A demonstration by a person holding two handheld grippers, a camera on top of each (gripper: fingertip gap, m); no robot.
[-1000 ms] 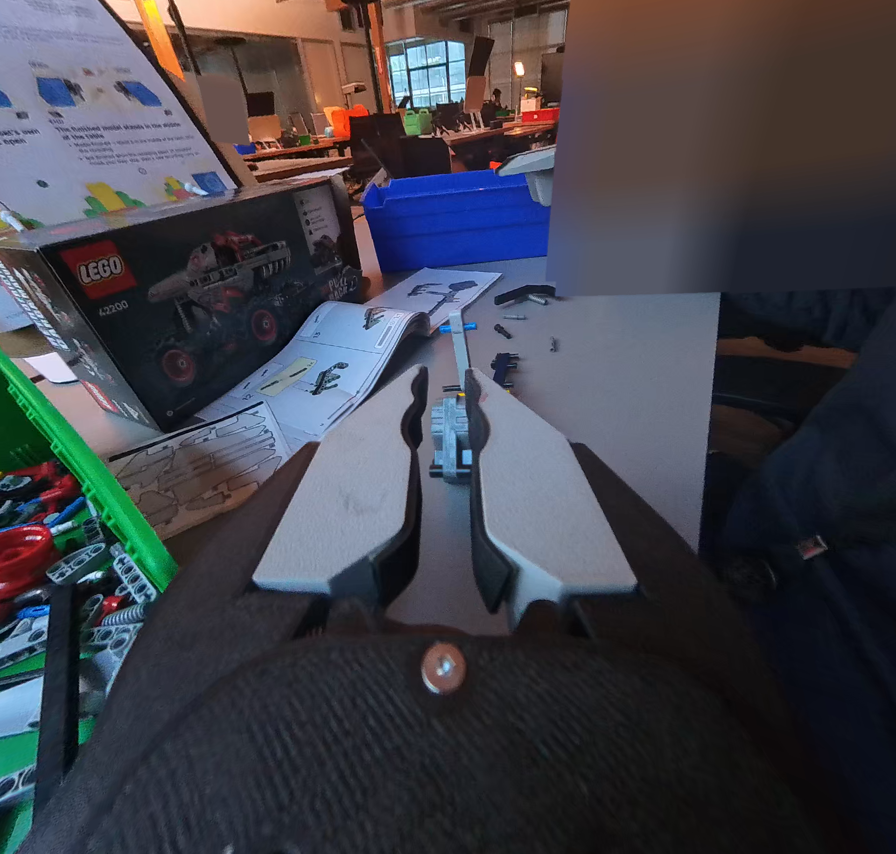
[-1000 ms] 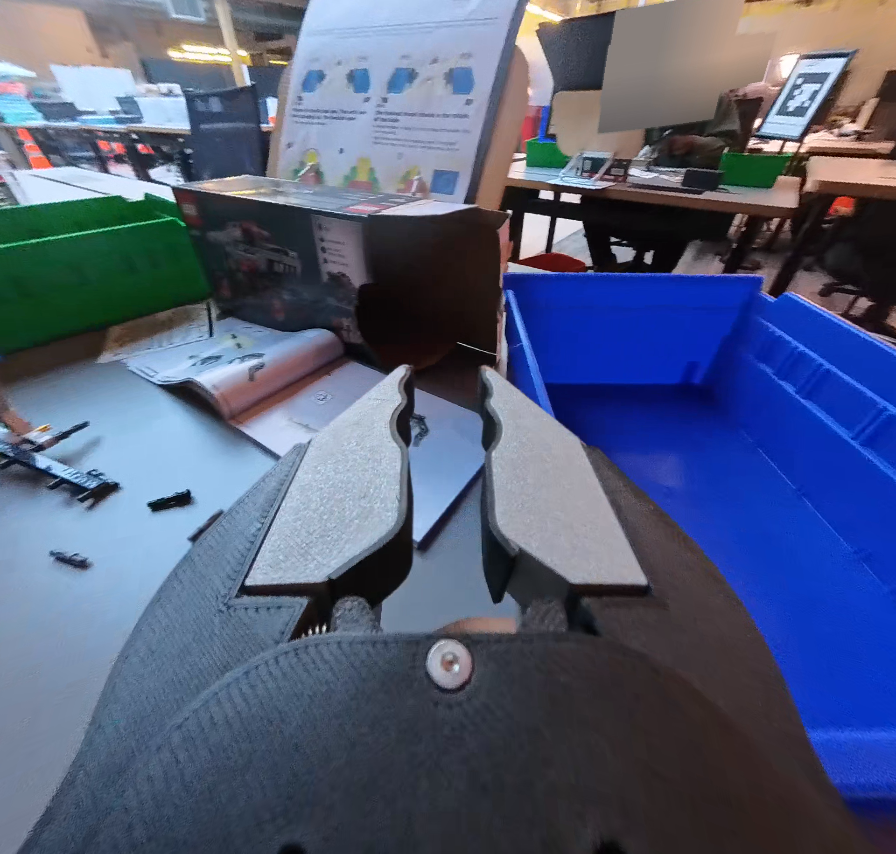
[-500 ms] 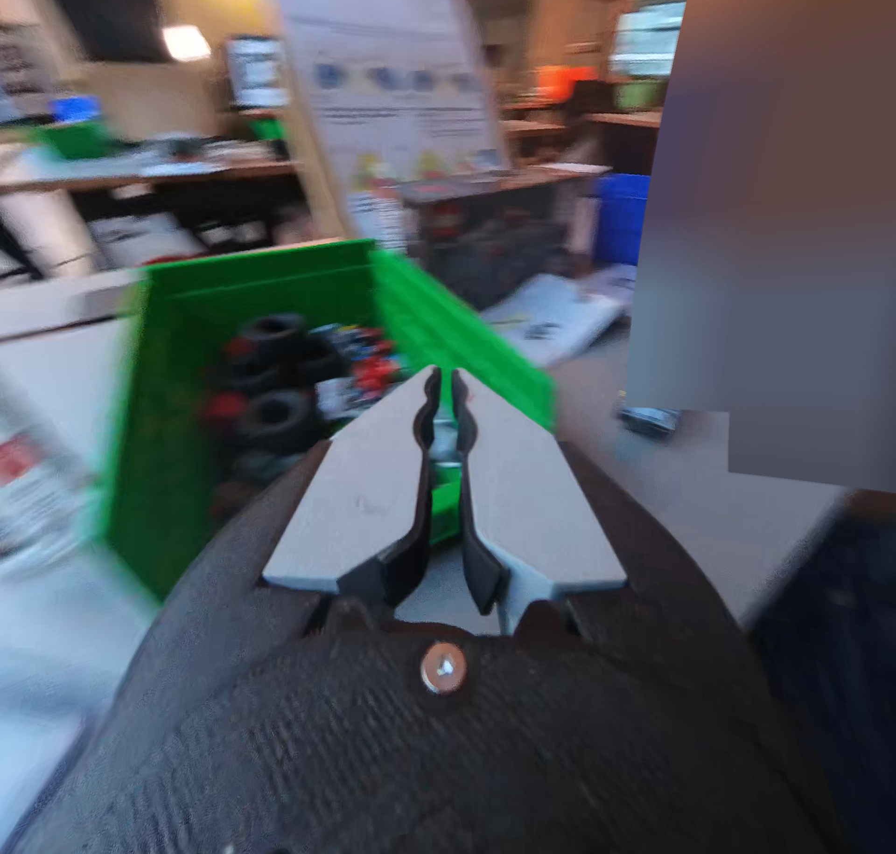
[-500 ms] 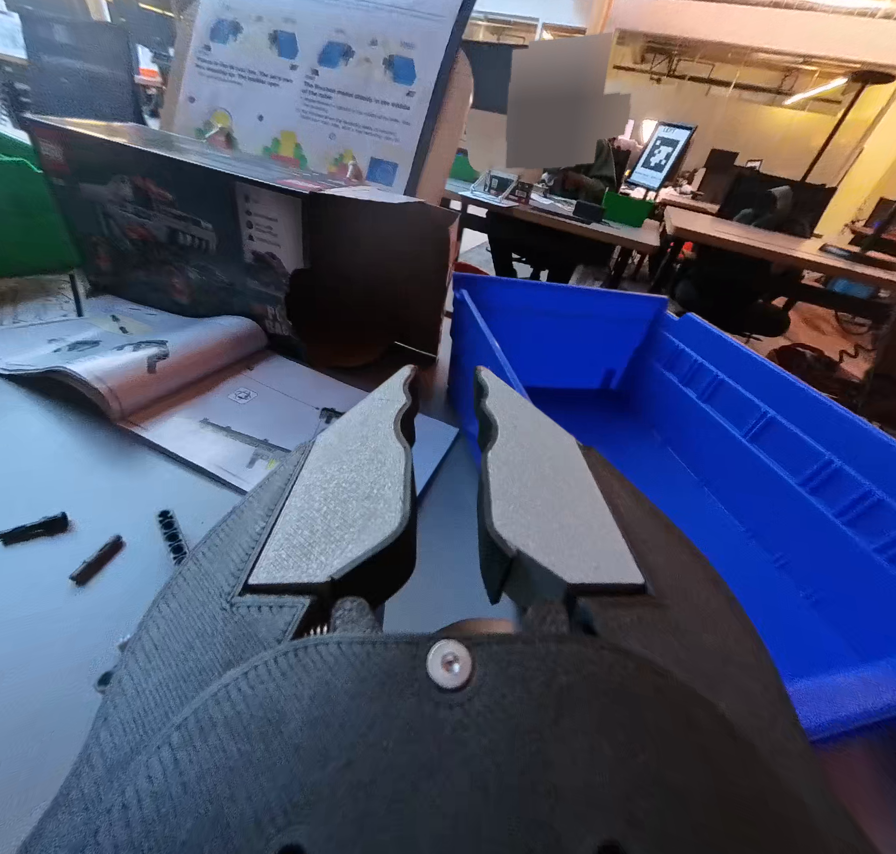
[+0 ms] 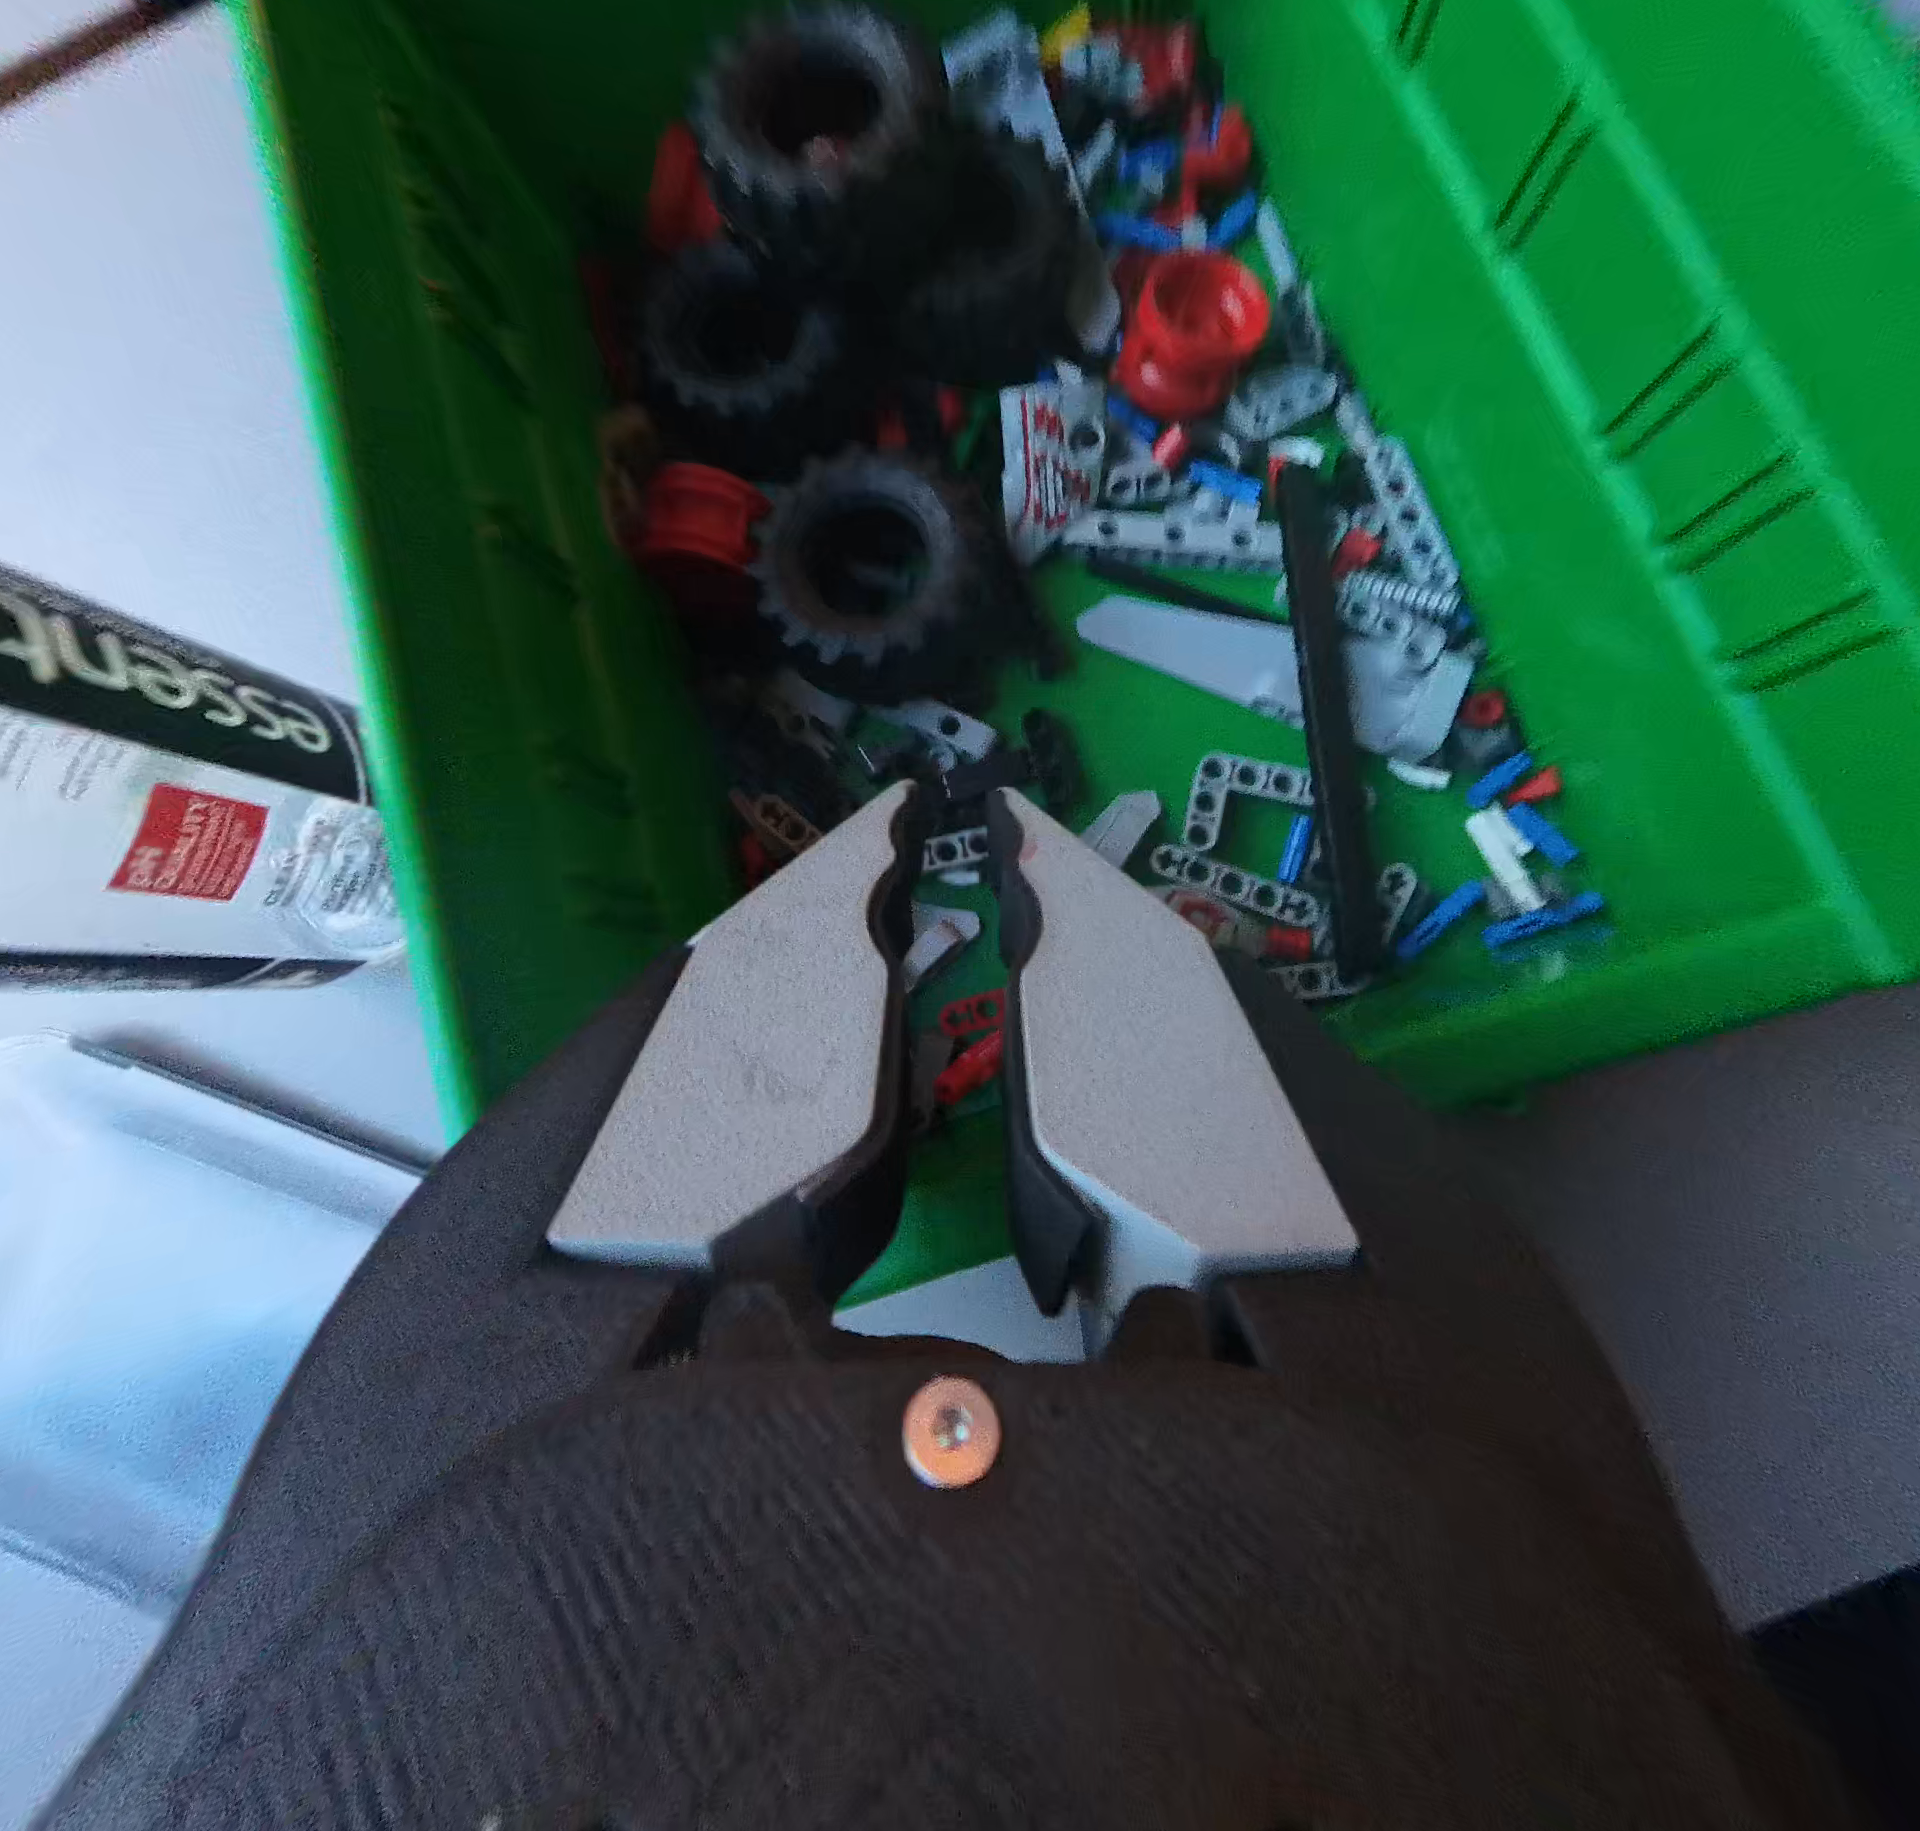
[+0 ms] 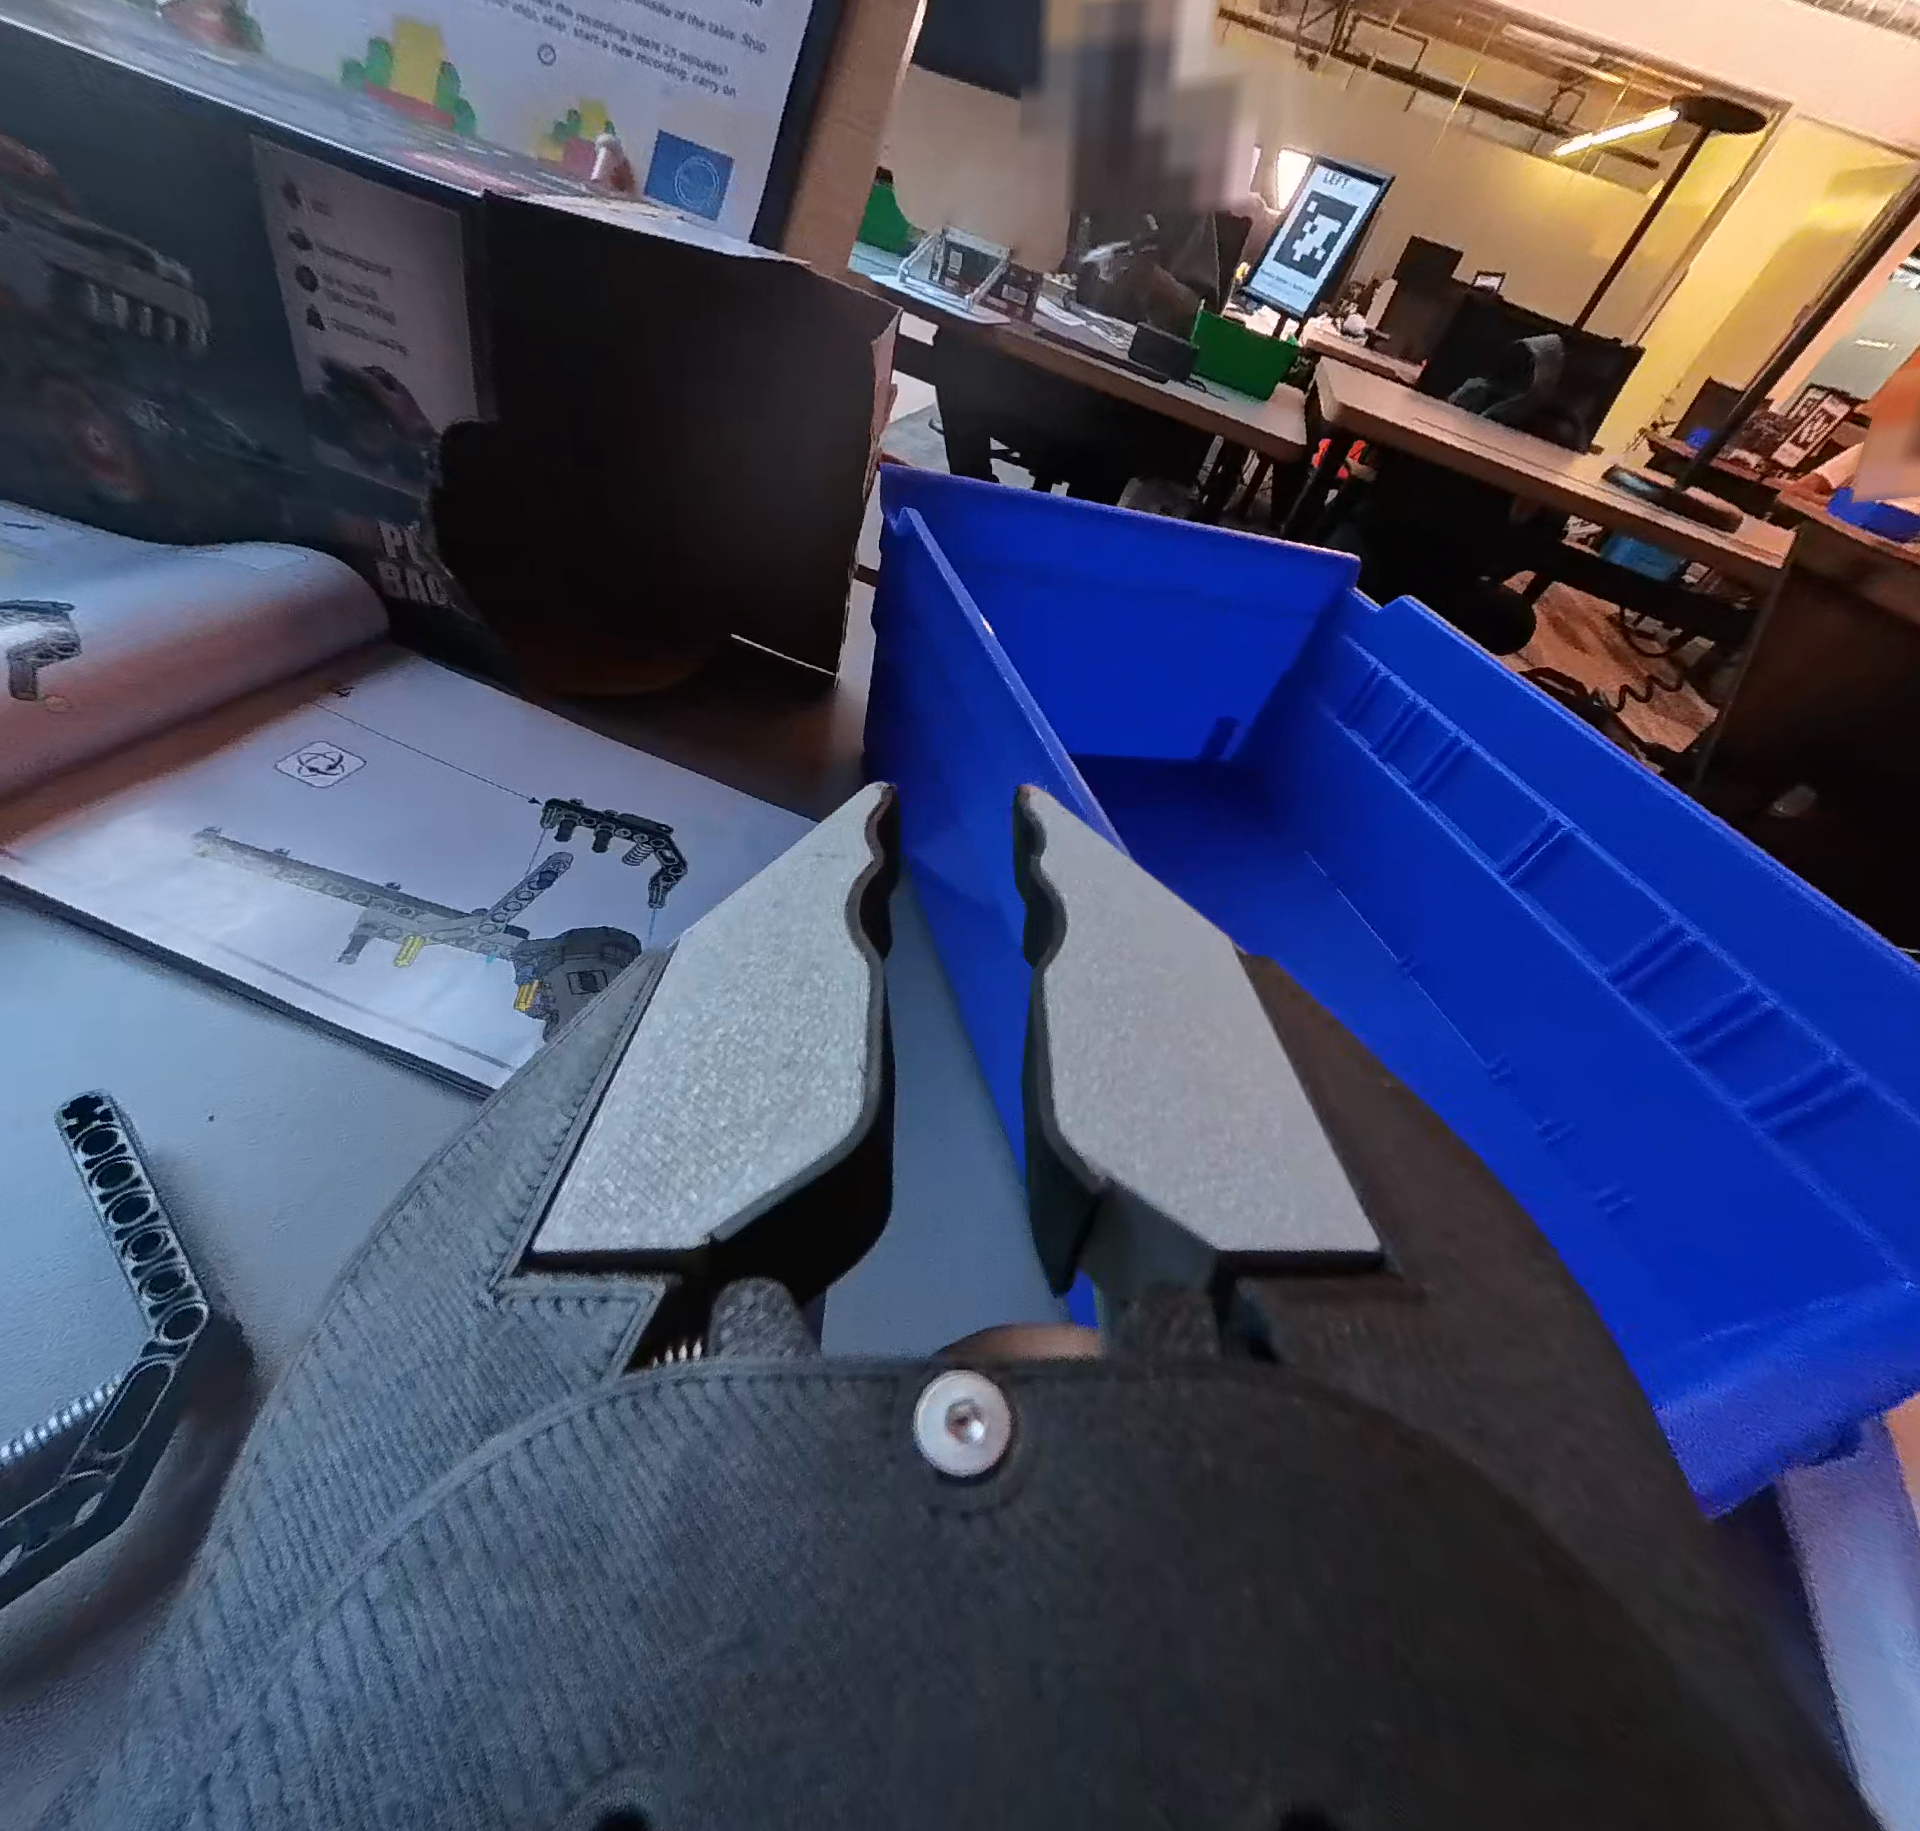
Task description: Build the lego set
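My left gripper points down into the green bin. Its jaws stand a narrow gap apart, and loose parts show through the gap. Nothing is clearly gripped. The bin holds several black tyres, red hubs, grey beams and blue pins. My right gripper is open and empty. It hovers over the table beside the left wall of the blue bin. A black beam with a spring lies on the table to its left.
The open instruction booklet lies ahead of my right gripper, with the dark set box and a poster behind it. A black-and-white carton lies left of the green bin. Other desks stand far behind.
My left gripper swung left from over the table to over the green bin and tipped downward. The grey piece it held no longer shows. My right gripper shifted right and lower toward the blue bin.
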